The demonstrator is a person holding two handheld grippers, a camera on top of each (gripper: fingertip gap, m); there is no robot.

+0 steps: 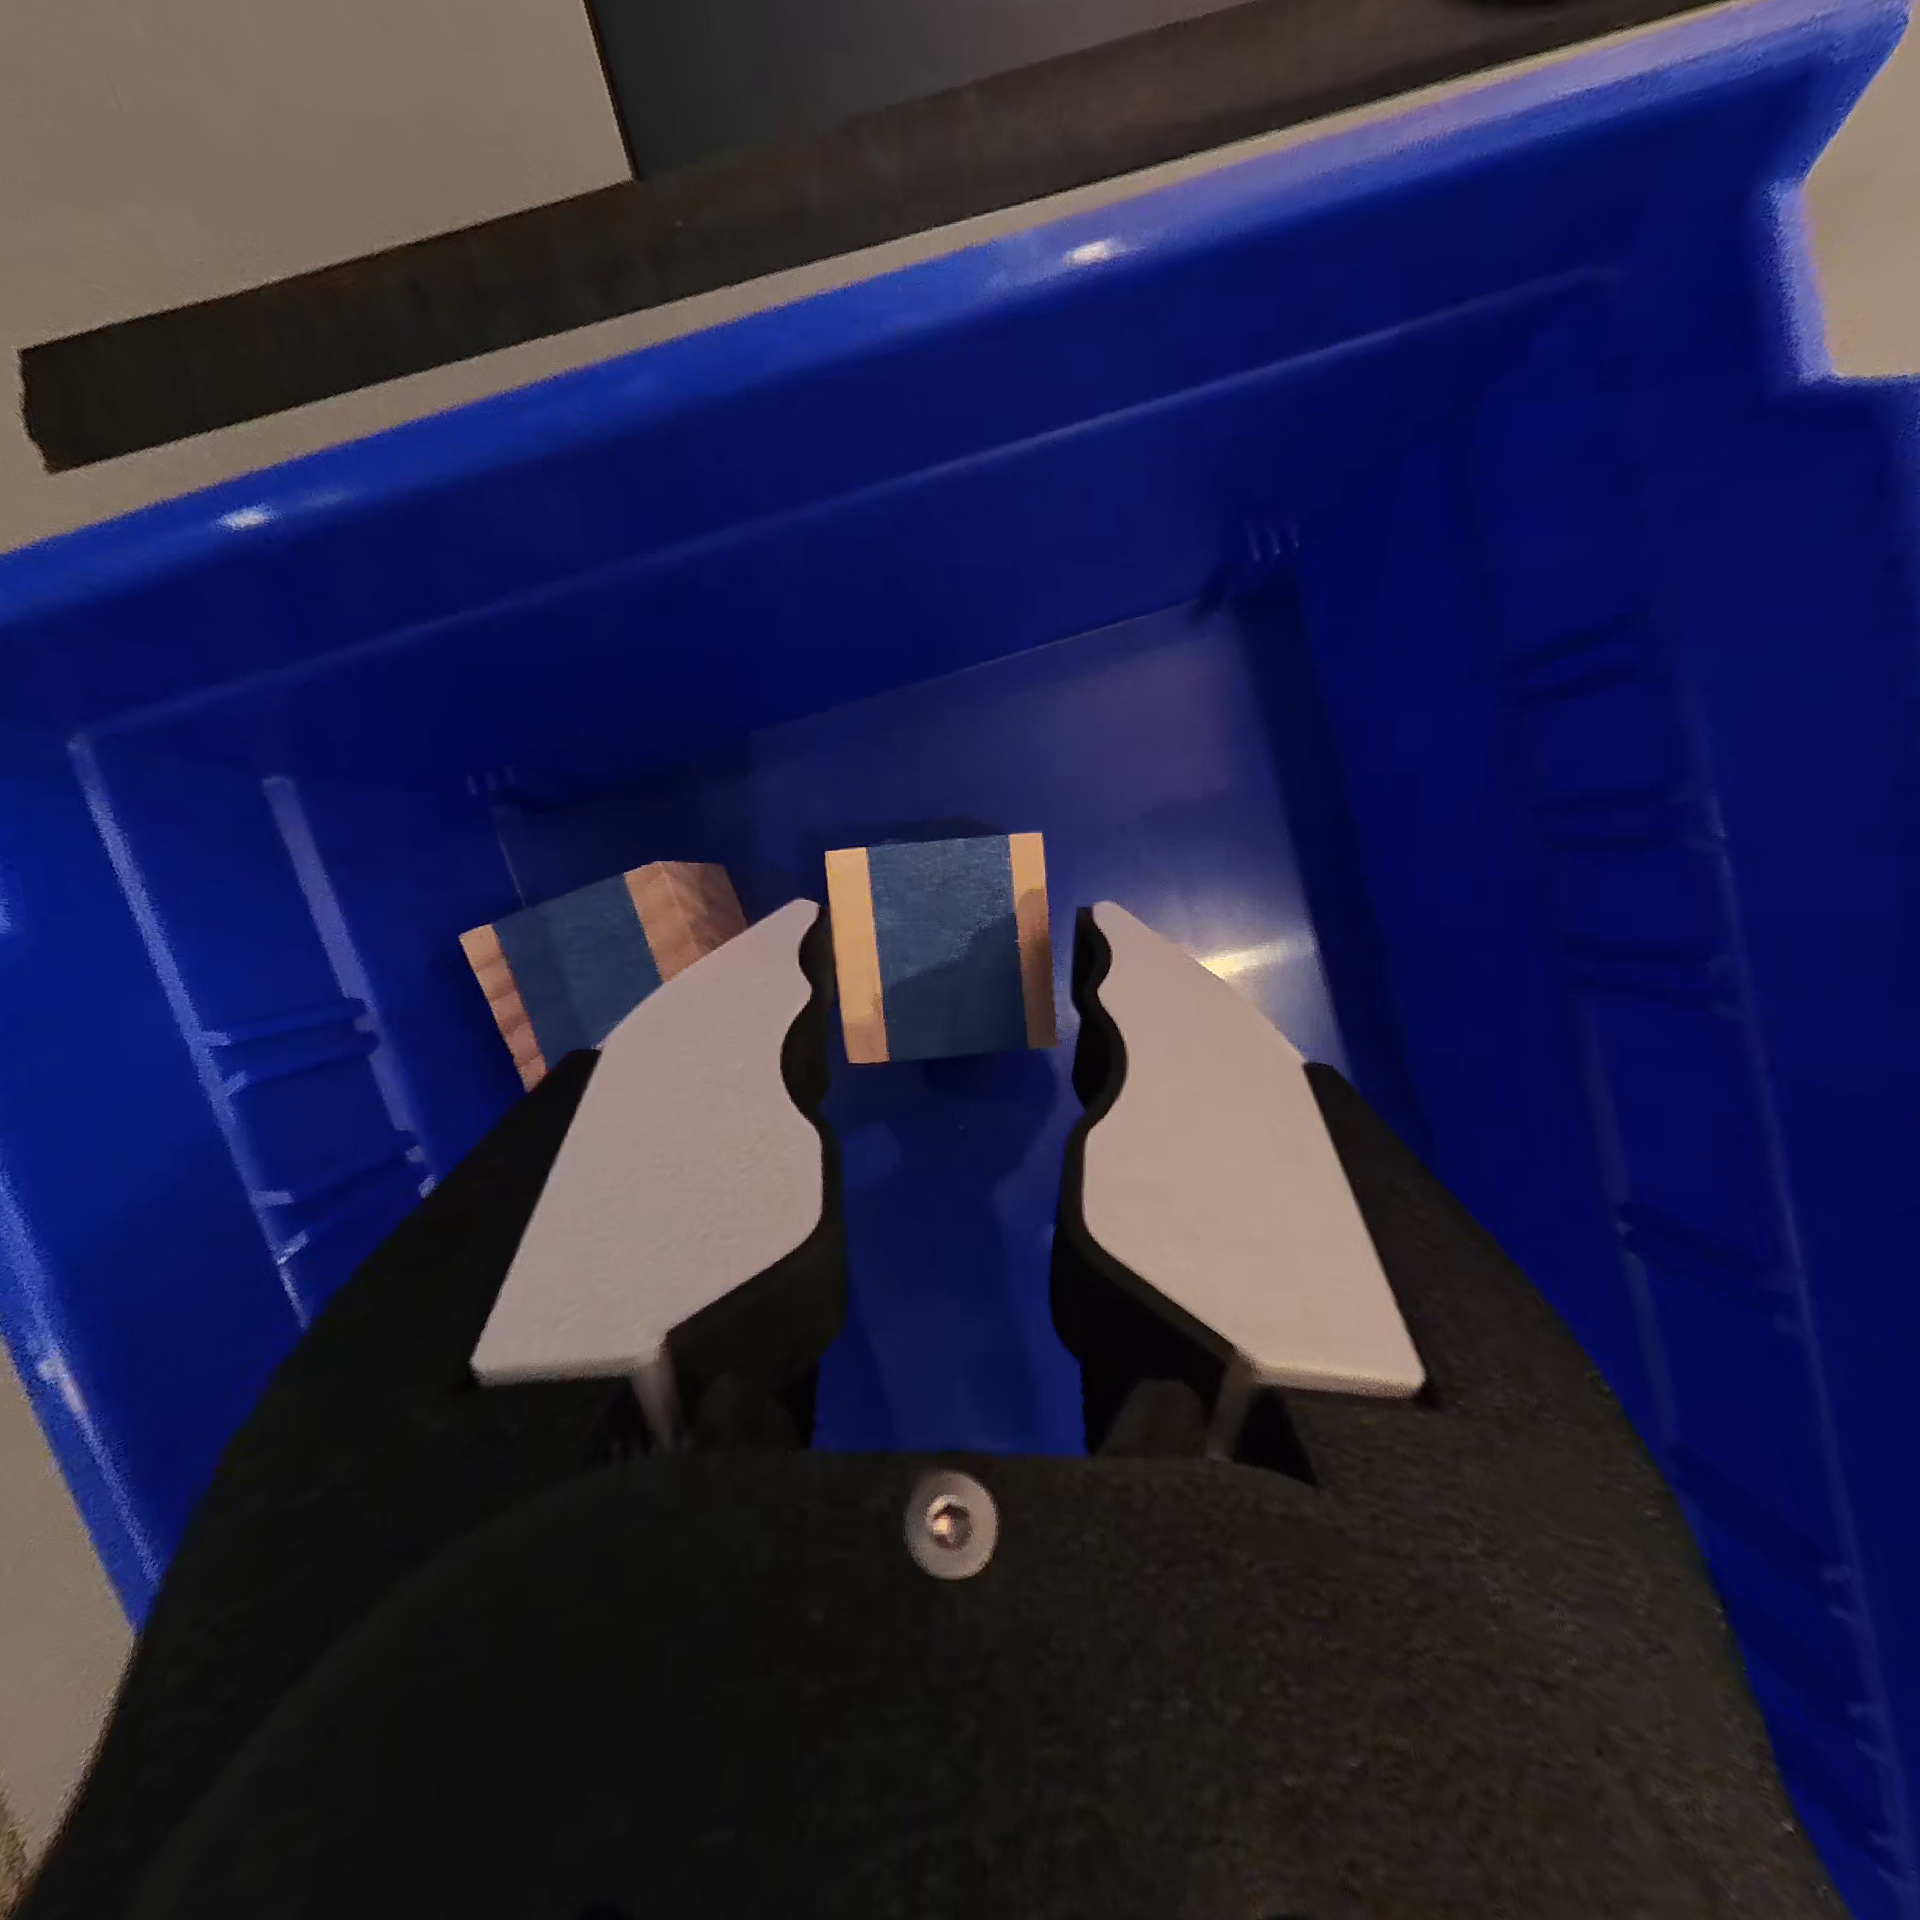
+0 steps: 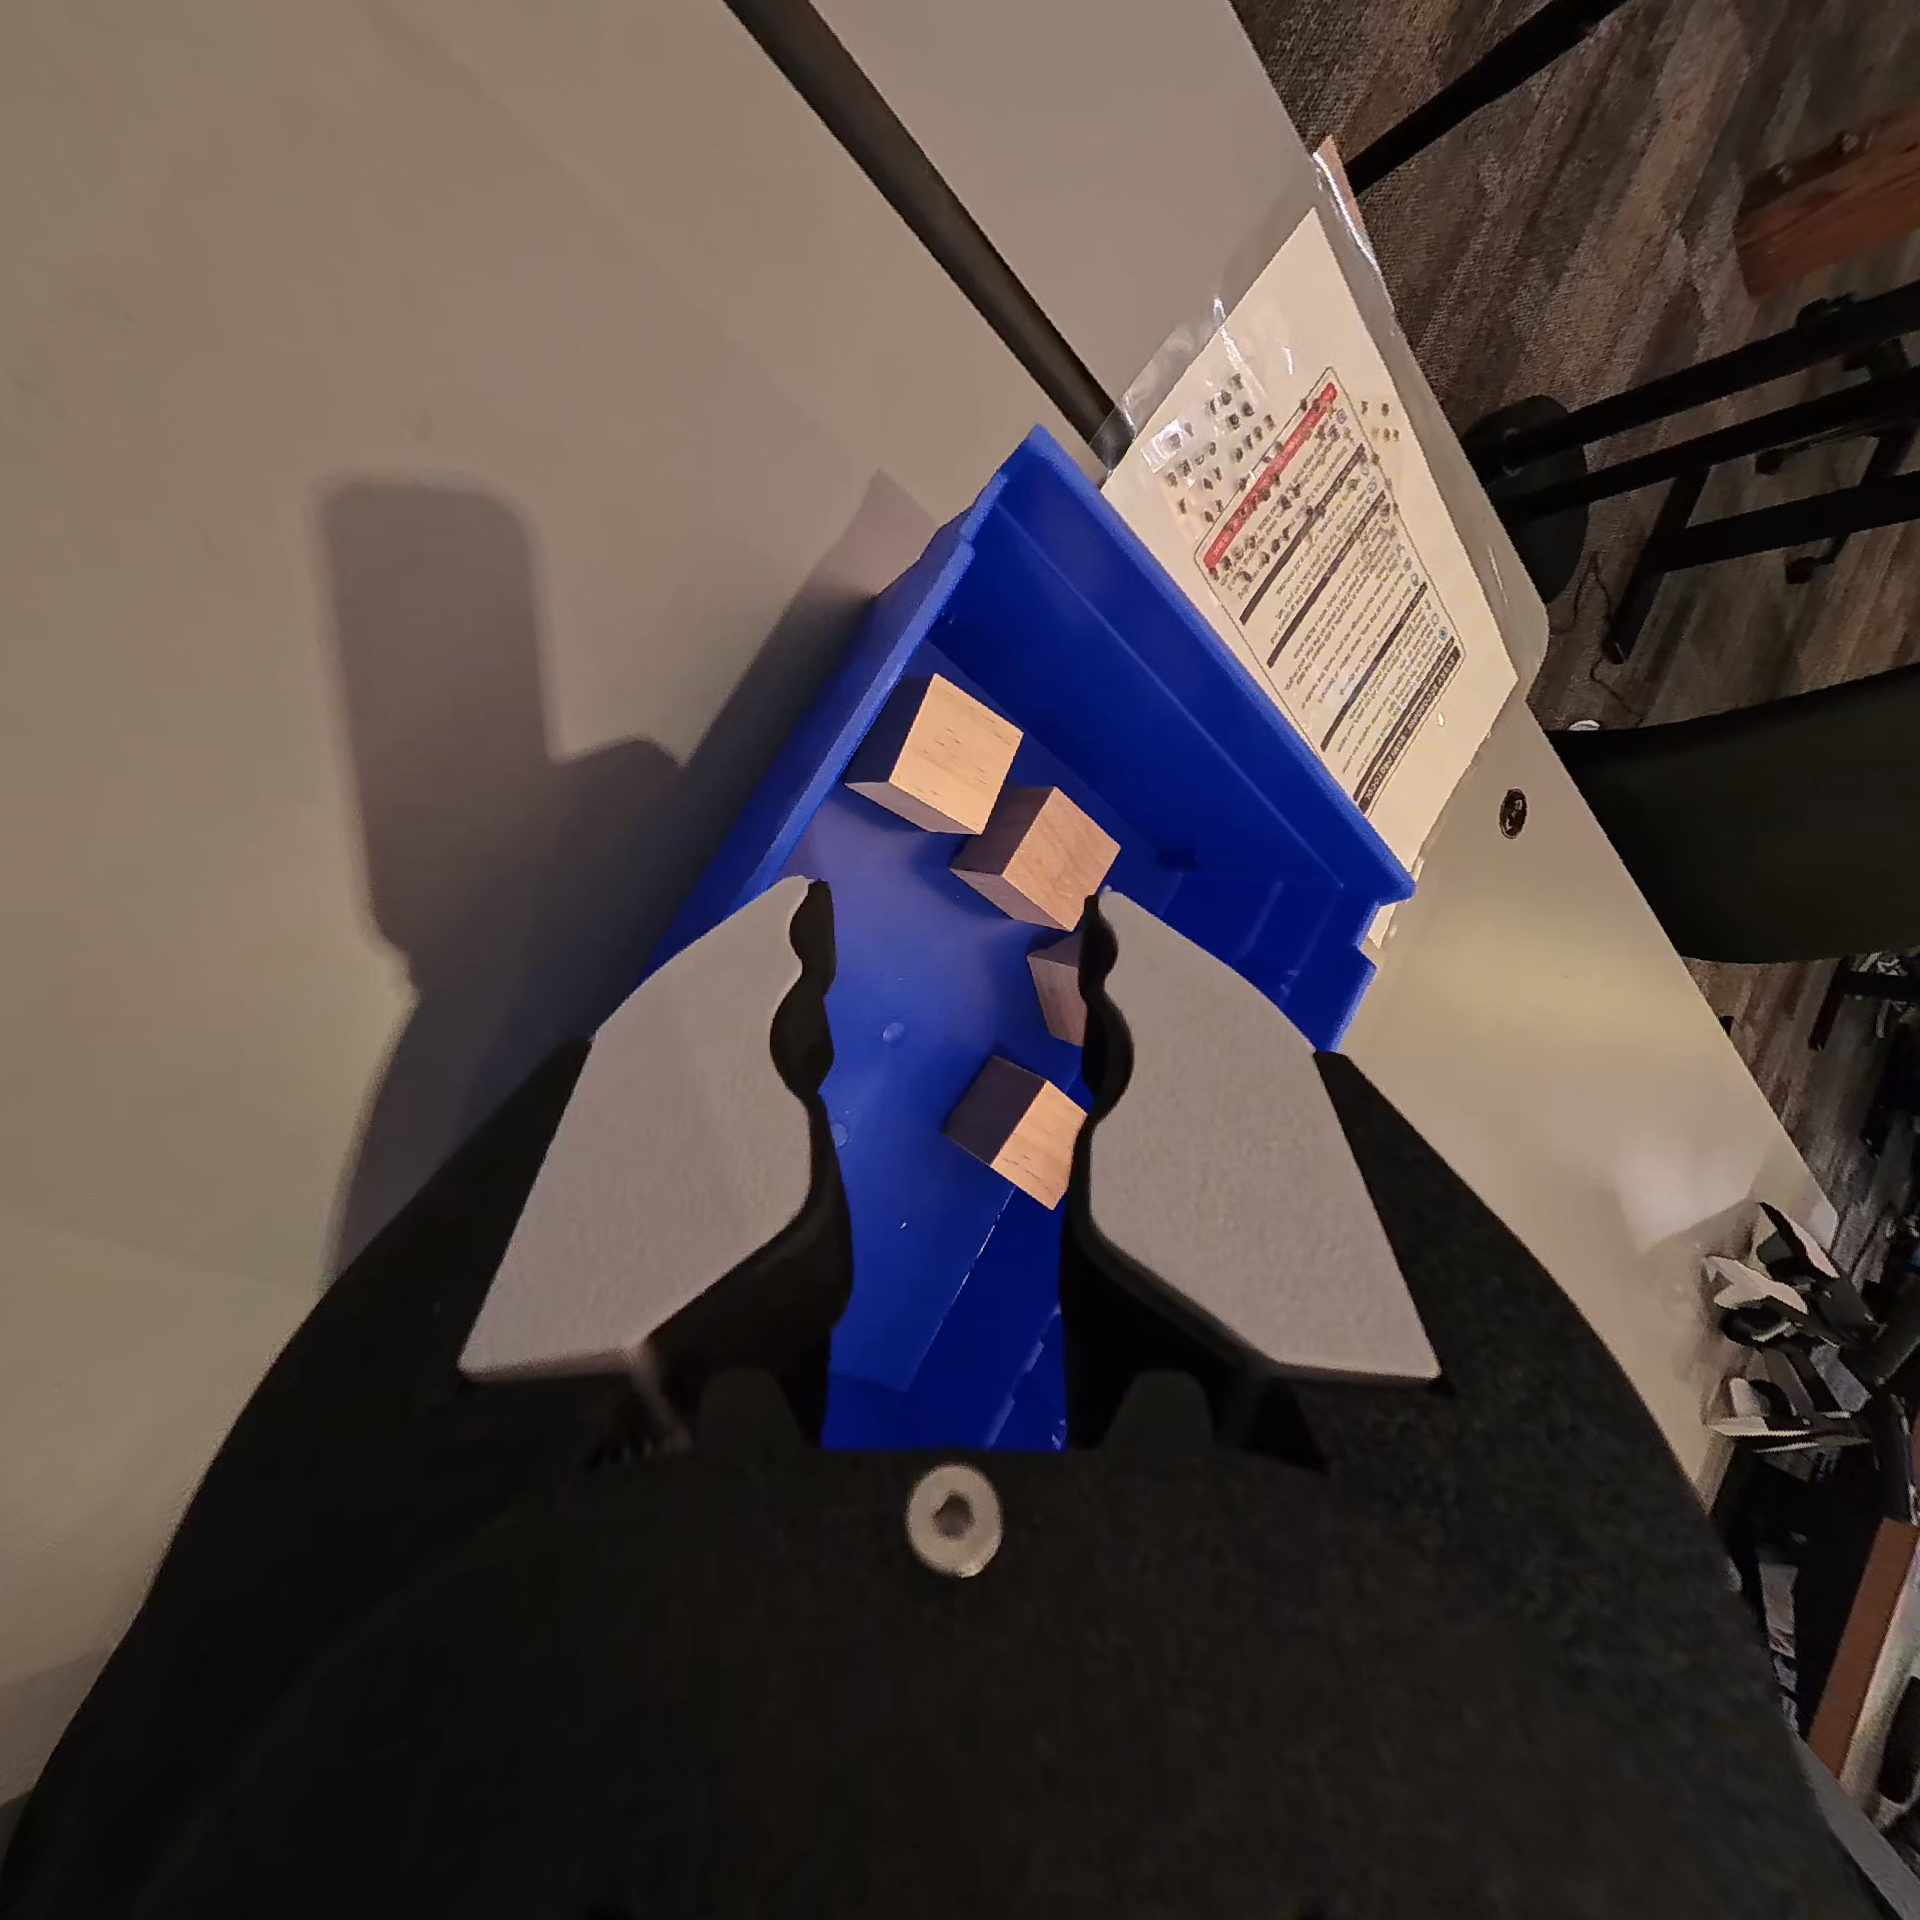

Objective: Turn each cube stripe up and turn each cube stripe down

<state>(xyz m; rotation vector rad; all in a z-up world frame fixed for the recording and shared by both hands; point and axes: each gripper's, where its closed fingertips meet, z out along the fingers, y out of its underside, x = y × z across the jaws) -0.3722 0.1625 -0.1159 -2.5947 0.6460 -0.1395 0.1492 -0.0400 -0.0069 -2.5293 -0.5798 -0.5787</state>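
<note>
In the left wrist view, two wooden cubes lie in a blue bin (image 1: 1558, 831). Each shows a blue stripe on its upward face. One striped cube (image 1: 940, 951) sits just between the tips of my left gripper (image 1: 948, 920), which is open, with small gaps on both sides. The other striped cube (image 1: 582, 966) lies to the left, partly hidden by the left finger. In the right wrist view, my right gripper (image 2: 951, 904) is open and empty above a blue bin (image 2: 1195, 686). It holds several wooden cubes (image 2: 951, 753) (image 2: 1039, 857) (image 2: 1023, 1132) with no stripe showing.
The bins stand on a pale table (image 2: 312, 312). A printed sheet in a clear sleeve (image 2: 1320, 582) lies beyond the bin near the table's right edge. A dark strip (image 1: 520, 281) crosses the table behind the left bin. Chair legs (image 2: 1714, 416) stand on the floor.
</note>
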